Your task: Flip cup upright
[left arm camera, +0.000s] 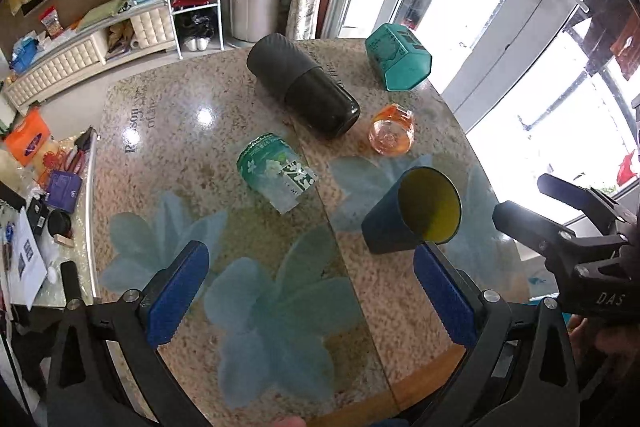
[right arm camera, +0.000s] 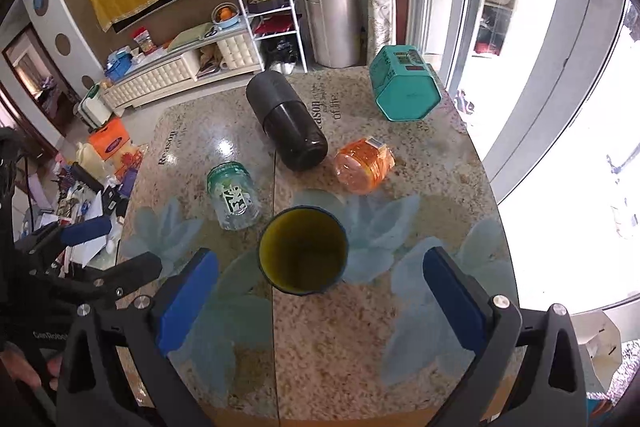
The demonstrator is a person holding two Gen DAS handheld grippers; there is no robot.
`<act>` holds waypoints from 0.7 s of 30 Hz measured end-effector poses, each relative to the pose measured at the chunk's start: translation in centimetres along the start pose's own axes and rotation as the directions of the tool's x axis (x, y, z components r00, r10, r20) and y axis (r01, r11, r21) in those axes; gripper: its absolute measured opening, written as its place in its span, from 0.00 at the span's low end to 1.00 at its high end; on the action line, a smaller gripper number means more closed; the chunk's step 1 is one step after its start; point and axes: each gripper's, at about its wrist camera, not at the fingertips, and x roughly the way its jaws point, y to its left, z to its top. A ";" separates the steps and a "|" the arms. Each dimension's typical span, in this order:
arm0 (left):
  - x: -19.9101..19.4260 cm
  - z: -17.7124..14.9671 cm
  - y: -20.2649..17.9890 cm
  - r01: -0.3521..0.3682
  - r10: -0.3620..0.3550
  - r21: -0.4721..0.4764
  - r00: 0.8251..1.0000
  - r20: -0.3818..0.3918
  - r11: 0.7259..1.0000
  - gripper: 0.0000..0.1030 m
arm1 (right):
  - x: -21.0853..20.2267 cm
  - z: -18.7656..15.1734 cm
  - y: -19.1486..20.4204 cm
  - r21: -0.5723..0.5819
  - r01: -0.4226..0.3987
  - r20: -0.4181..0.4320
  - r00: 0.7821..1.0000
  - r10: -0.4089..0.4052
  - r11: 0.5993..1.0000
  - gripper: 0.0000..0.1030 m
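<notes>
A dark blue cup with a yellow-green inside [left arm camera: 412, 217] lies on its side on the patterned table, its mouth facing the grippers. In the right wrist view the cup [right arm camera: 303, 257] sits just ahead, between the two fingers' lines. My left gripper [left arm camera: 310, 291] is open and empty, with the cup just beyond its right fingertip [left arm camera: 430, 269]. My right gripper [right arm camera: 320, 285] is open and empty, a short way in front of the cup's mouth. The right gripper also shows in the left wrist view [left arm camera: 532, 205].
On the table [left arm camera: 256, 307] lie a large black flask [left arm camera: 304, 87], a green-labelled bottle [left arm camera: 276, 169], an orange plastic bottle [left arm camera: 391, 130] and a teal hexagonal box [left arm camera: 398, 57]. A cluttered side table [left arm camera: 36, 187] stands left; windows are on the right.
</notes>
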 end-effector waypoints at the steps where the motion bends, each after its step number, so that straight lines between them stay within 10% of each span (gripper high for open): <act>1: -0.1 0.0 -0.4 -0.009 0.009 0.003 1.000 0.006 1.000 1.00 | -0.2 -0.1 -0.2 -0.006 -0.008 0.003 1.000 0.008 1.000 1.00; 21: -0.2 -0.9 -4.8 -0.100 0.100 0.007 0.995 0.016 0.995 1.00 | -1.3 -1.0 -3.8 -0.004 -0.114 0.009 0.993 0.114 0.993 1.00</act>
